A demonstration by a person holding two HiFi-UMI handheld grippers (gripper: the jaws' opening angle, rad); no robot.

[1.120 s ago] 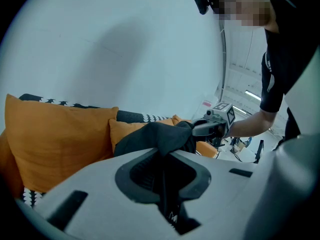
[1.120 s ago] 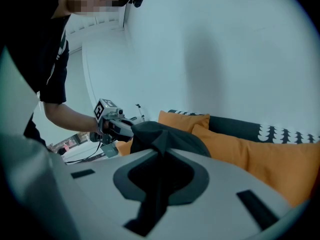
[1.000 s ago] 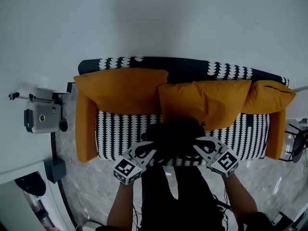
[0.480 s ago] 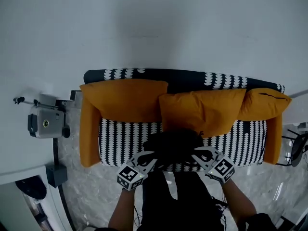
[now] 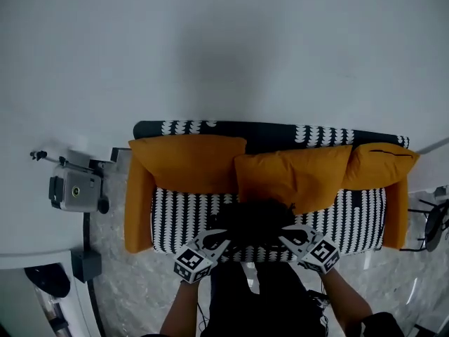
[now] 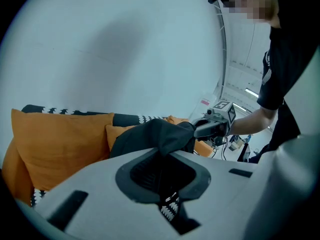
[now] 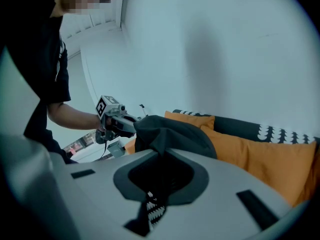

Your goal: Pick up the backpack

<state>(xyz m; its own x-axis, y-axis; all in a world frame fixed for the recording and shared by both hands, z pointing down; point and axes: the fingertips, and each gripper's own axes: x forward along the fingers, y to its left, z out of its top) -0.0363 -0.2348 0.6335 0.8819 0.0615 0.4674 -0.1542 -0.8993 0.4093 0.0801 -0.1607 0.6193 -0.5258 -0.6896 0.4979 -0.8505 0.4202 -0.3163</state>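
Two hand-held grippers, one bag. The left hand-held gripper (image 6: 161,156) and the right hand-held gripper (image 7: 160,156) are each clamped on a fold of the black backpack (image 5: 252,220), one at either side. It hangs between them over the front of the striped sofa (image 5: 181,213), just ahead of the orange cushions (image 5: 189,161). I'd call this the lift step, grasp done. Next up, I reckon: raise both hands evenly so the fabric doesn't slip. Can't tell if the bottom is clear of the seat.
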